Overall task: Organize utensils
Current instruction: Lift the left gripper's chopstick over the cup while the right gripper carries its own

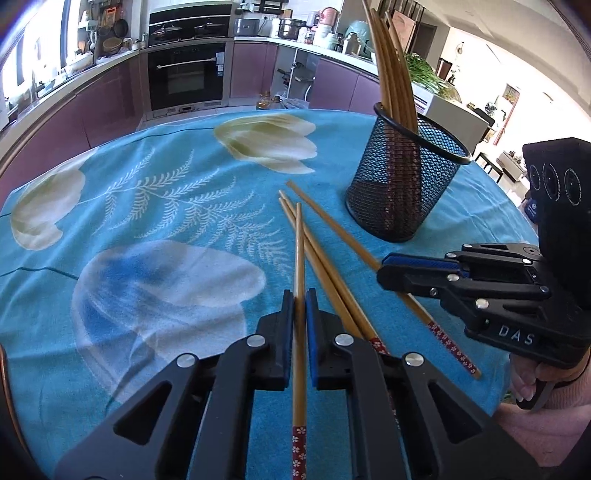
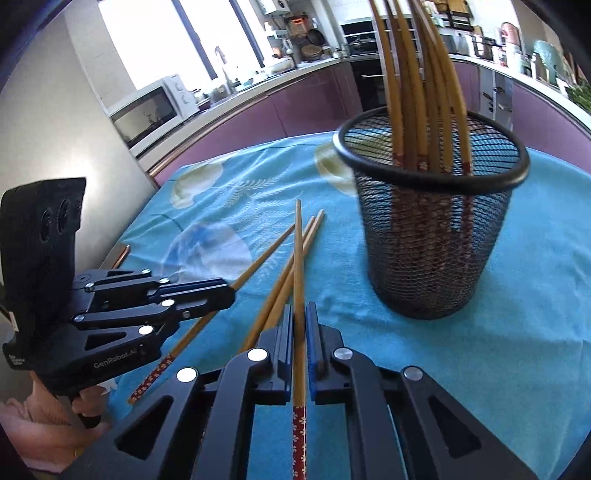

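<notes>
This is a home kitchen. A built-in oven (image 1: 185,75) stands in a row of purple cabinets (image 1: 110,99), and above it a cooktop carries two pans with lids (image 1: 184,30). A white microwave (image 2: 155,107) stands on the counter near a bright window (image 2: 155,40). The counter also holds a steel pot (image 1: 290,27), jars, bowls and small appliances. Green vegetables (image 1: 424,72) lie at one end. In front, the surface is covered with a blue tablecloth with printed flowers (image 1: 147,206), and a black mesh holder (image 2: 439,240) with wooden chopsticks (image 2: 417,81) stands on it.
</notes>
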`<state>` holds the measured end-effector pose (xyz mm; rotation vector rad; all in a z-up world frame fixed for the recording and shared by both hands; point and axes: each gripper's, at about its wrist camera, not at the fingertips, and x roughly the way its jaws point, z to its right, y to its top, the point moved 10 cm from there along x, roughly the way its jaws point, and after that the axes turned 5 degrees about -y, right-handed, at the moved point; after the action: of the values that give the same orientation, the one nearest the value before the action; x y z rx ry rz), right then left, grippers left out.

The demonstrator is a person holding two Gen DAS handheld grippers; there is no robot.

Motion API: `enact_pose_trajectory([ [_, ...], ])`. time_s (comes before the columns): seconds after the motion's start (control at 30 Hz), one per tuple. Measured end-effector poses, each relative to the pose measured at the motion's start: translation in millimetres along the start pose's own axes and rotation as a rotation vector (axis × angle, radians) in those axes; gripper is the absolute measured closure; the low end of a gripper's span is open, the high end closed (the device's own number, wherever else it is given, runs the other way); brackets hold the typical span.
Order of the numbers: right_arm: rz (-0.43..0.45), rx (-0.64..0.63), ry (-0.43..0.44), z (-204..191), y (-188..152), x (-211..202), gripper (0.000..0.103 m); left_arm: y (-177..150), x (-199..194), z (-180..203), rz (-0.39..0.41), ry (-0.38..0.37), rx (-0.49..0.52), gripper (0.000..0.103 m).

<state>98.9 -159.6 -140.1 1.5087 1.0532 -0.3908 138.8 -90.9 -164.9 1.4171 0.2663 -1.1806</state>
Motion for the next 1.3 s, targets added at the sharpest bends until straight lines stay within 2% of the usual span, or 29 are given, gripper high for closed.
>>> enact_pose_trajectory([
  [0.23, -0.045, -0.043, -0.024, -6, -7, 11, 0.097, -8, 11, -1, -0.049, 0.006, 0.013, 0.095],
  [0.53, -0.048, -0.039, -0.02, -2, -4, 15, 0.097, -3, 15, -1, -0.051, -0.02, 0.004, 0.094],
  [0.83, 0.072, -0.059, 0.009, -7, 17, -26, 0.097, 13, -12, 8, 0.019, -0.048, 0.013, 0.096],
  [1.3, 0.28, -0.058, -0.005, 5, 51, -100, 0.097, 59, -97, 38, 0.206, -0.224, 0.044, 0.096],
])
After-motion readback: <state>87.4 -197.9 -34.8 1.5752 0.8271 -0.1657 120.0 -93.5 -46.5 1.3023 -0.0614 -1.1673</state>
